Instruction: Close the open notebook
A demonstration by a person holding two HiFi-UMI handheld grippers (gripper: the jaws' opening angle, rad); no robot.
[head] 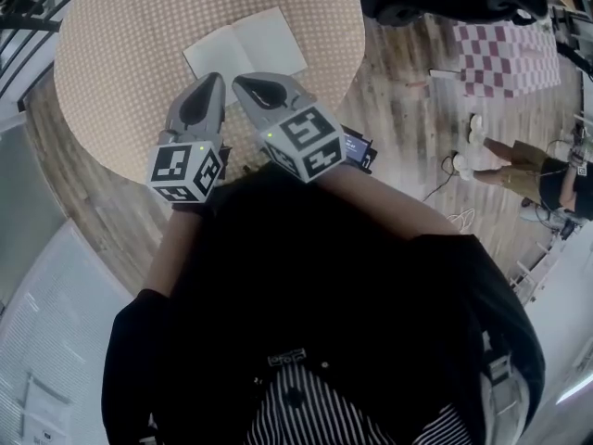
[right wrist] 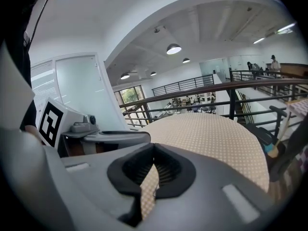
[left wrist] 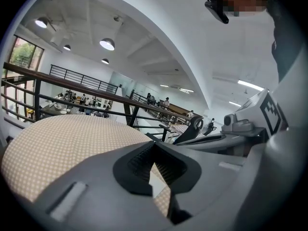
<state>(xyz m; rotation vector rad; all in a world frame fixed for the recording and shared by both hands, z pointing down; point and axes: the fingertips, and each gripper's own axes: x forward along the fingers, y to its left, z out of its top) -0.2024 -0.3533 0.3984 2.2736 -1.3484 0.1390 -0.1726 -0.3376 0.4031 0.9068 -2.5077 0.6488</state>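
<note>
Open notebook (head: 246,49) flat on round table (head: 111,44), pages up, on the far half of the dotted cloth, fold running roughly toward the person. Untouched; closing not yet begun.

Left gripper (head: 218,82): tips pressed together, nothing between them.
Right gripper (head: 243,83): same, fully closed and empty.
Both side by side over the near part of the table, noses aimed at the notebook's near edge and just short of it. Cannot tell from the head view whether clear of the cloth or grazing it.

Risks, judged from this layout:

1. No pinch possible with tips closed. Either open first, or use a closed nose as a wedge under one half. If wedged: likely to catch only the top few sheets, not the whole half, hence creased or torn paper.
2. Sliding. Nothing behind the notebook to stop it, so a low push at the edge probably shoves it across the cloth instead of lifting a half. Worth pinning one half with one tool while turning the other.
3. Cloth drag. With a nose pressed down and pushed forward, possible bunching of the cloth under the notebook.
4. Crowding. Tools already close together; possible knock between them during the fold-over.
5. Spring-back. Possibly reopening if released without a press on the cover.
6. Poor sight. Almost nothing of the notebook in either gripper view, so guidance from the head view only.
</note>
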